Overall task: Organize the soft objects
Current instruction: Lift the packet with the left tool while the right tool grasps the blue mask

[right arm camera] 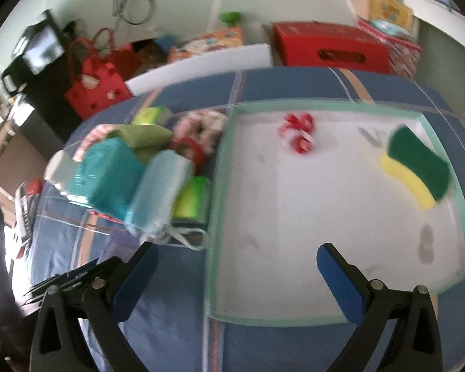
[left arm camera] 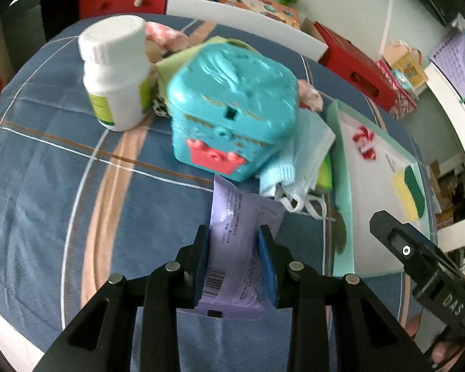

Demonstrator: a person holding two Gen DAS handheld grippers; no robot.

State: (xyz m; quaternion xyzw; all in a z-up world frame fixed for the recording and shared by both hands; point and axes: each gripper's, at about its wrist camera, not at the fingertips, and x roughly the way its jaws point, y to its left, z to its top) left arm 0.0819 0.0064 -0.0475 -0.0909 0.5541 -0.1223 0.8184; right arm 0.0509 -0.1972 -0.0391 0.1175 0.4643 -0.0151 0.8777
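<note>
My left gripper (left arm camera: pixel 235 232) is shut on a purple soft packet (left arm camera: pixel 237 241) and holds it above the blue cloth, in front of a teal plastic box (left arm camera: pixel 232 105). A light blue face mask (left arm camera: pixel 297 161) lies beside the box. The white tray with a green rim (right arm camera: pixel 214 204) holds a yellow-green sponge (right arm camera: pixel 418 167) and a red-white scrunchie (right arm camera: pixel 299 133). My right gripper (right arm camera: pixel 235 266) is open and empty over the tray's near left edge. The tray also shows in the left wrist view (left arm camera: pixel 341 167), with the sponge (left arm camera: pixel 410 192) on it.
A white pill bottle (left arm camera: pixel 114 71) stands left of the teal box. A green sponge (right arm camera: pixel 192 198) and patterned cloth items (right arm camera: pixel 201 124) lie by the tray. Red boxes (right arm camera: pixel 328 46) and a red bag (right arm camera: pixel 96 90) stand behind the table.
</note>
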